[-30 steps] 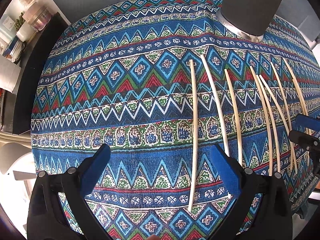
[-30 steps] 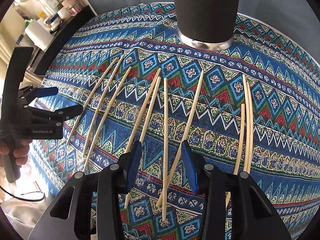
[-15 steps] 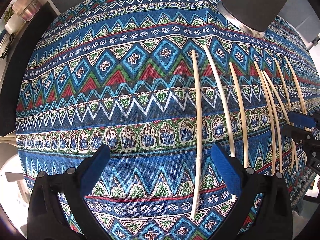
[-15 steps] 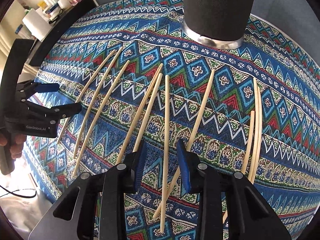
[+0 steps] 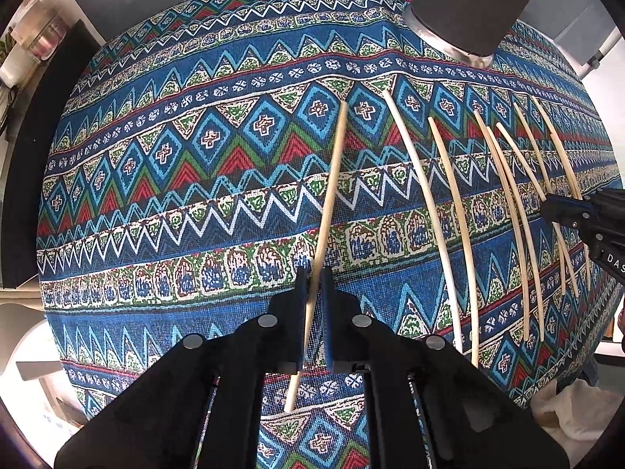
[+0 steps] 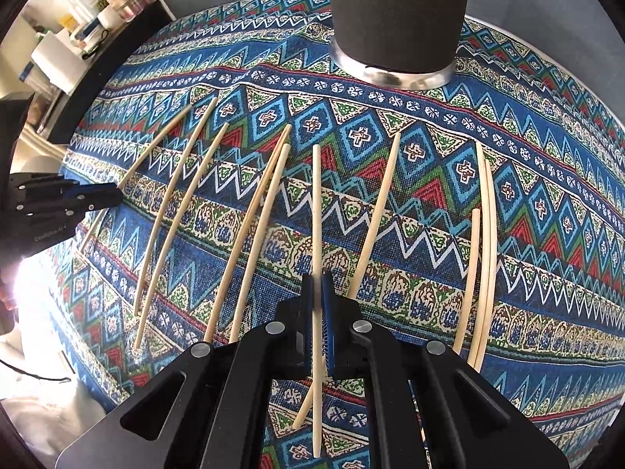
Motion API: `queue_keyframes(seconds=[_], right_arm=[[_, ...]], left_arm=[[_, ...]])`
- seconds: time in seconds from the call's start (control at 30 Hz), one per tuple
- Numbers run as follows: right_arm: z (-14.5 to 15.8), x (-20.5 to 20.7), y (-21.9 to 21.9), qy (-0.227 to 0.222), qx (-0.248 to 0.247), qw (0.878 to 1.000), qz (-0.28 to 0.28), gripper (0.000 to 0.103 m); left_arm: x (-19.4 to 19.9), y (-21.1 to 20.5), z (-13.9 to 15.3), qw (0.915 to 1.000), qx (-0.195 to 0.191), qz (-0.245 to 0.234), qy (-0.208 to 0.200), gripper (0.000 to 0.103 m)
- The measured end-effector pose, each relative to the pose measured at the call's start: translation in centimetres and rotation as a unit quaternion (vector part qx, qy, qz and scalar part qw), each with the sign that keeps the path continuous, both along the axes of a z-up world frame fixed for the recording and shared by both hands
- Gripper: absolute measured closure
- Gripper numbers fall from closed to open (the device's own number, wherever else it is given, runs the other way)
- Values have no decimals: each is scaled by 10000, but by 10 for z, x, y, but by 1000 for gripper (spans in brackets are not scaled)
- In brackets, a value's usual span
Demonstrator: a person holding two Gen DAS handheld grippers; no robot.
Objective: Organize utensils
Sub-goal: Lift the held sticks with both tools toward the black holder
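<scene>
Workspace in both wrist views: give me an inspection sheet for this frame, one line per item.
Surface: round table under a patterned blue tablecloth, lying flat.
Job's things: loose chopsticks spread in a row across the cloth; dark holder cup upright at the far edge.
Clutter: nothing seen on the cloth.
Grippers: left gripper shut on the leftmost chopstick; right gripper shut on a middle chopstick.
Cables: a thin dark cable below the table edge at left.
Surroundings: shelf with bottles and boxes at upper left; white cloth off the table's right edge.
</scene>
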State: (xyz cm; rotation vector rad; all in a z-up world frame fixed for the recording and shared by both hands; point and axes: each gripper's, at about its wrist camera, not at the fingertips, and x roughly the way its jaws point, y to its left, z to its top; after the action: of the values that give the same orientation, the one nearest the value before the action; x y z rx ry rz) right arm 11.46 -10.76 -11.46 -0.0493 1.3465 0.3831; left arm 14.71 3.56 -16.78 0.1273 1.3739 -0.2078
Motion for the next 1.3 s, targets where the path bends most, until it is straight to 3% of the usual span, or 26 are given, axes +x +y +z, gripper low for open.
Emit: queue_keyframes(seconds=[0.23, 0.3, 0.57, 0.8, 1.03, 1.3], right_arm=[[0, 1, -4, 88, 133, 9998, -78, 98], [2, 0, -3, 68, 196, 9998, -46, 98], [19, -6, -1, -100, 343, 9993, 84, 98], [28, -14, -15, -111, 541, 9984, -97, 98], [41, -12, -26, -243, 699, 9969, -269, 98], [67, -4, -42, -478, 955, 9924, -615, 98]], left_arm=[[-1, 47, 5, 9983, -238, 509, 181, 98], [-7, 60, 7, 9983, -156, 539, 169, 98], [-25, 97, 44, 9974, -310, 648, -48, 99], [-35, 87, 90, 9956, -614, 580, -402, 98], [-41, 73, 131, 9938, -629, 361, -848, 98], [-22, 48, 171, 9872, -700, 262, -1411, 98]])
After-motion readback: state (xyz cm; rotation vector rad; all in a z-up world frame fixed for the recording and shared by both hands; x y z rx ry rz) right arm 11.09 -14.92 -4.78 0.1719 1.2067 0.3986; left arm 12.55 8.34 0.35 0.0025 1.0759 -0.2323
